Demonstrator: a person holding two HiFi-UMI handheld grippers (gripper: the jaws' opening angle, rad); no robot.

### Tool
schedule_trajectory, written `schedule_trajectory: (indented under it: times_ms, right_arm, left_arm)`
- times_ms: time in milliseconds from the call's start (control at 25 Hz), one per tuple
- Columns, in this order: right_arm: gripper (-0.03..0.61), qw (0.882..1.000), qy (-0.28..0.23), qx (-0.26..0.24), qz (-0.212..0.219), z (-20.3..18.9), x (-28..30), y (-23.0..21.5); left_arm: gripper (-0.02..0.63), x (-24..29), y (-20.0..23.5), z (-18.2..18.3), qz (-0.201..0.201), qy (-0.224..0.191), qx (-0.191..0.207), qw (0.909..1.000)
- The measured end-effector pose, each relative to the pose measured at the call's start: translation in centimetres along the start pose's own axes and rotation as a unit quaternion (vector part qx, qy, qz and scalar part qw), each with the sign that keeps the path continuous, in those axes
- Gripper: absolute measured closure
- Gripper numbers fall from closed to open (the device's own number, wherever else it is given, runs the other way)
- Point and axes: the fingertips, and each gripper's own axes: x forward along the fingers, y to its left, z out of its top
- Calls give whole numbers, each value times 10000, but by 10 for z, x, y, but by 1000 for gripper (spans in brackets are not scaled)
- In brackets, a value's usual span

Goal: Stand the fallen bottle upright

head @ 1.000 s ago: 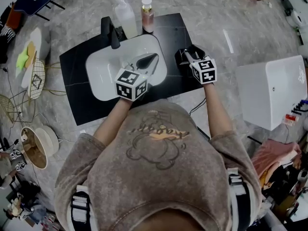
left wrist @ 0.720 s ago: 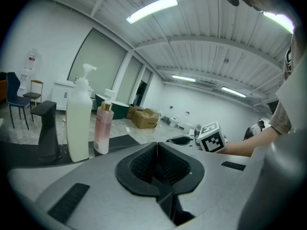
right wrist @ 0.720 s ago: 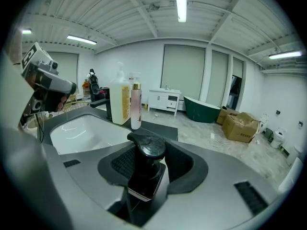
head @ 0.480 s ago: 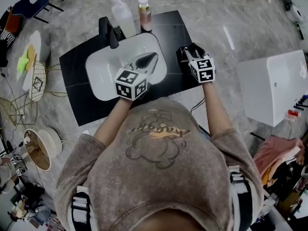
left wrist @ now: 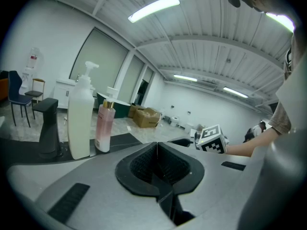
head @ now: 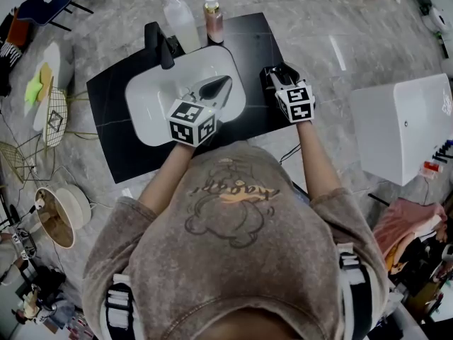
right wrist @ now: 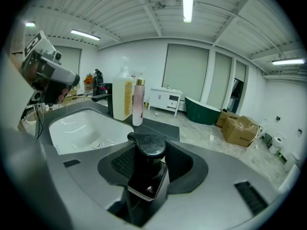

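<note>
A black pump bottle [right wrist: 146, 169] stands upright between the jaws of my right gripper [right wrist: 152, 150], which is shut on its body below the pump head. In the head view the right gripper [head: 276, 78] holds the black bottle [head: 282, 71] over the black counter [head: 113, 154], right of the white sink [head: 152, 108]. My left gripper [head: 223, 85] hovers over the sink's right half. Its jaws [left wrist: 156, 145] are pressed together with nothing in them.
A white pump bottle [head: 181, 21] and a pink bottle [head: 212, 16] stand upright behind the sink, next to a black faucet [head: 159, 44]. A white box [head: 403, 129] sits on the floor at right. A wire basket [head: 53, 119] and a bowl [head: 60, 214] lie at left.
</note>
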Motion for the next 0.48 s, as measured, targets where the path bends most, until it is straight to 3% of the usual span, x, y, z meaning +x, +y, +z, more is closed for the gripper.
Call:
schedule_trajectory:
  times_ms: [480]
  right_arm:
    - [415, 9985, -100, 510, 181, -6, 2, 4]
  left_arm:
    - [594, 3, 0, -5, -9, 22, -92, 10000]
